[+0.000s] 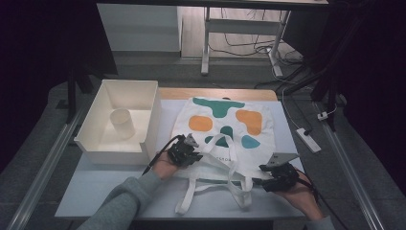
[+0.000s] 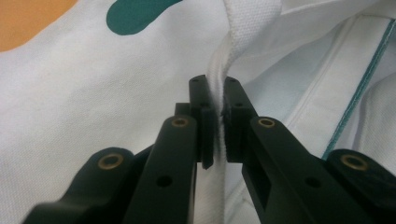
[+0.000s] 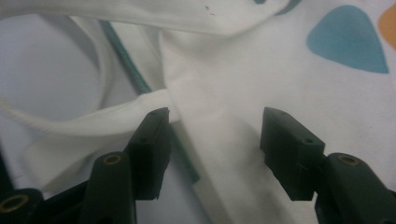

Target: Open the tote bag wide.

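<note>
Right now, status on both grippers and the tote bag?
Left gripper shut on tote bag handle. Right gripper open, jaws astride the other handle's base. White bin clear of bag.

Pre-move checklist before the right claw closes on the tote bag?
1. Left claw clamped on the bag's white strap: ok.
2. Right claw open: ok.
3. Fabric between the right claw's jaws: ok, the strap base lies there, pads not pressing.
4. Tote bag flat on the table: ok.
5. White bin with the cup apart from both claws: ok.
6. Bag mouth opened: cannot tell.
</note>
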`<state>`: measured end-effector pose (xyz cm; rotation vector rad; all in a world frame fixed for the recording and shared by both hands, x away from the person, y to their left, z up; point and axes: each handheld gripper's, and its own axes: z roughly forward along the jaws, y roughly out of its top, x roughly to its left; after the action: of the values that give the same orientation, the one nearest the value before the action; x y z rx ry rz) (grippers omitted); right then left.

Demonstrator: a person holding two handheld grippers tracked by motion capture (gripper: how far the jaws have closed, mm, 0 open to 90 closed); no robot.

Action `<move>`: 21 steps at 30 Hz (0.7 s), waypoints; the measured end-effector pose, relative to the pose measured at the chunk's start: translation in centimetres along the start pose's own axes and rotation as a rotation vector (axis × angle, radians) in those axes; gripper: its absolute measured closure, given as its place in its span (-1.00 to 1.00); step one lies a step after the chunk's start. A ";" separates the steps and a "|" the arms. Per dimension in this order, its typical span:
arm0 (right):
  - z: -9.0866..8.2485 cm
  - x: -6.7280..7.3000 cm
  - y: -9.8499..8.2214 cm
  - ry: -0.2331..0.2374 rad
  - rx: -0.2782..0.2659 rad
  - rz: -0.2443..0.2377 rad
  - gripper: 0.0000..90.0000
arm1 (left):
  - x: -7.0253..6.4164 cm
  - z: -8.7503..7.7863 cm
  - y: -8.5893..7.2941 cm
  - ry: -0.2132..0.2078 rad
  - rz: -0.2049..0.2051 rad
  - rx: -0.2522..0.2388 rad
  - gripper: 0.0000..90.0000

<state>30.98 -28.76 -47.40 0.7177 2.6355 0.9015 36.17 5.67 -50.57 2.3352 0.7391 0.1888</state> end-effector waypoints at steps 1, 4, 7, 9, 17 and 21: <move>0.3 0.1 0.0 -0.022 0.006 -0.012 -0.02 | 0.0 0.0 0.0 0.000 -0.001 0.000 0.89; 0.8 0.4 0.0 -0.048 0.030 -0.052 0.01 | 0.0 0.0 0.0 0.000 0.001 -0.002 0.89; 0.6 0.7 0.0 -0.065 0.059 -0.092 -0.02 | 0.0 -0.1 0.0 0.000 -0.002 -0.004 0.89; 0.2 0.5 -0.1 -0.064 0.050 -0.082 -0.07 | 0.1 -0.1 0.0 -0.006 -0.008 -0.007 0.89; 0.1 0.5 -0.4 -0.100 0.066 -0.091 -0.10 | 0.3 -0.1 0.0 -0.016 -0.019 -0.011 0.89; 0.8 0.9 -0.4 -0.141 0.081 -0.124 0.00 | 0.3 -0.2 0.0 -0.019 -0.023 -0.013 0.89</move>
<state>30.42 -28.19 -48.31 0.6058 2.5710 0.6883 36.37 5.96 -50.49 2.3118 0.7532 0.1611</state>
